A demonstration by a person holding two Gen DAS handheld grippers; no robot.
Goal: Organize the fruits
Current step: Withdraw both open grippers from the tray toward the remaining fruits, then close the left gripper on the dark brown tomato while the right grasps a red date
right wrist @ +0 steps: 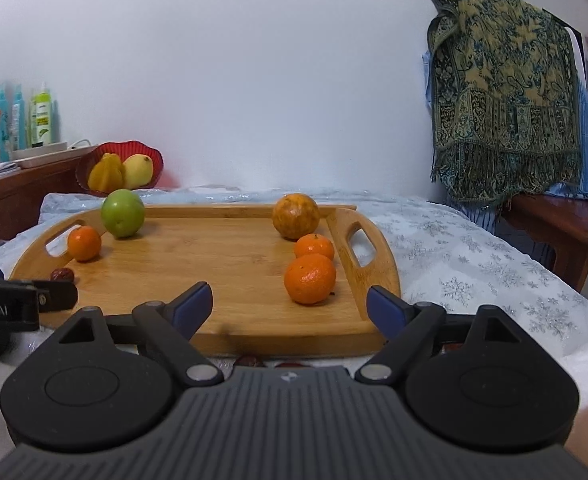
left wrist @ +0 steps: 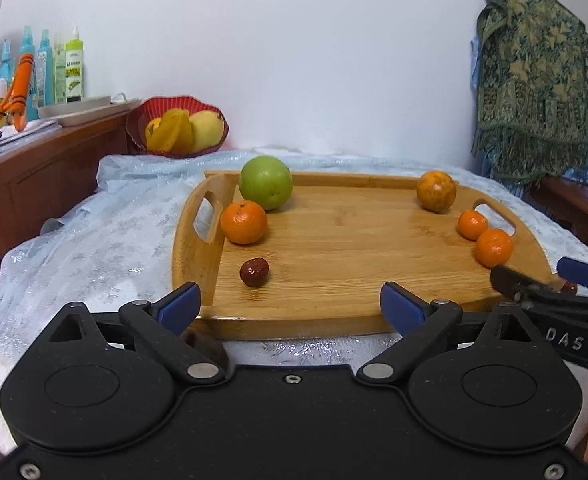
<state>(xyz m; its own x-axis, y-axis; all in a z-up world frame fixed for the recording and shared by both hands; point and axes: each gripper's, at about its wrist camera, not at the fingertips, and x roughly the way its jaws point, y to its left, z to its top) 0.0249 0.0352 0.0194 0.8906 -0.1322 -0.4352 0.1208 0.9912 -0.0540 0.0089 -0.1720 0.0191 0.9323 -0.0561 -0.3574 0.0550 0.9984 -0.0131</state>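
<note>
On the wooden tray [left wrist: 333, 240], the fruits are being kept in two groups: a green apple [left wrist: 266, 182], a mandarin [left wrist: 243, 222] and a red date [left wrist: 254, 272] toward its left handle, a mottled orange [left wrist: 436, 191] and two mandarins [left wrist: 493, 247] beside its right handle. The left gripper [left wrist: 290, 304] and right gripper [right wrist: 290, 304] are being held wide open at the near edge, nothing being gripped.
</note>
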